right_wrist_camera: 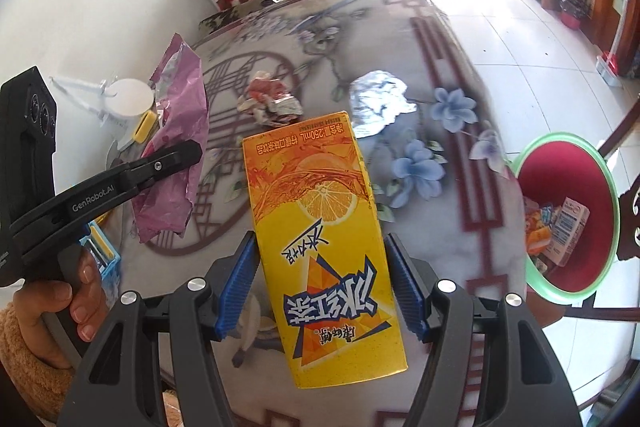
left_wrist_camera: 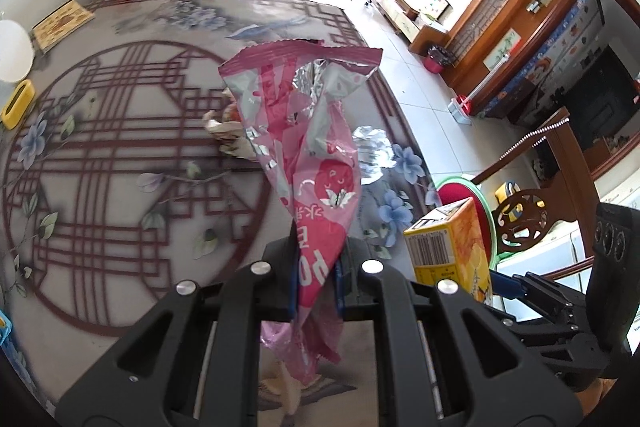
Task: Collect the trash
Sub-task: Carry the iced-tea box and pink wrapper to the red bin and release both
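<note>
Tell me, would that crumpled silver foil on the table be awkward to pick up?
Probably not heavy: the crumpled foil looks thin and hollow, so it should weigh very little. It would likely crush further rather than hold its shape, given its existing creases. Its lumpy form makes rolling unlikely, though a nudge might slide it across the smooth patterned table.

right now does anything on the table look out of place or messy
Yes. A crumpled red-and-white wrapper and a crushed silver foil piece lie loose on the patterned tablecloth, litter not yet in the red bin off the table's edge. The left gripper holds a torn-open pink snack bag, the right gripper a yellow drink carton.
</note>
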Demonstrator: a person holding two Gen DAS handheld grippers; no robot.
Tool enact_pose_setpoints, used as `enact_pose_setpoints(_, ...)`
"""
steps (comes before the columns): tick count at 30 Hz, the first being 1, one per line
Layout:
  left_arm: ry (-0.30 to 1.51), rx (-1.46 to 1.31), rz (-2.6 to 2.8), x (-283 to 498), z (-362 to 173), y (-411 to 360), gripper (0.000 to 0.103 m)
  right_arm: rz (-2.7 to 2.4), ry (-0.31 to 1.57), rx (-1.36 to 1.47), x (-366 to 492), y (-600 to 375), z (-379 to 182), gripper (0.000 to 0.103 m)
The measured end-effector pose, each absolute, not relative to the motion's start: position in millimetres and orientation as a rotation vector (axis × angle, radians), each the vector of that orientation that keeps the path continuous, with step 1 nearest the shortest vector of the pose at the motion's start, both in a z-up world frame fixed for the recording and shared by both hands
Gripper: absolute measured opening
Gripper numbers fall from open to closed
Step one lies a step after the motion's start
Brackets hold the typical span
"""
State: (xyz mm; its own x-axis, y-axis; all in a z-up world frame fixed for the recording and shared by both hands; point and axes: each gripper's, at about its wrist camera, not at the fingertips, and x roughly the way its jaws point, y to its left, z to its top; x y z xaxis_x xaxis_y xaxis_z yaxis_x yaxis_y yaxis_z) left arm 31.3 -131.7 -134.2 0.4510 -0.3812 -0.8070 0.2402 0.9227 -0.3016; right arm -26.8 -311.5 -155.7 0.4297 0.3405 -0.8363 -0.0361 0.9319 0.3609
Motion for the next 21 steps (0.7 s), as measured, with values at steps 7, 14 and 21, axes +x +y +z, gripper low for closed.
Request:
enact_pose_setpoints(7, 1.039, -0.121, -0.415, 33, -135, -158, 0.012, 0.199, 1.094, 0.341, -28, -341, -156, 0.062)
enact_pose_setpoints(14, 1.057, -0.090, -0.456, 31, -137, -187, 0.012, 0.044, 1.059, 0.395, -27, -410, -160, 0.062)
enact_pose_setpoints(21, 1.082, -0.026, -0.549, 27, -141, -231, 0.012, -0.175, 1.057, 0.440, -29, -498, -174, 0.062)
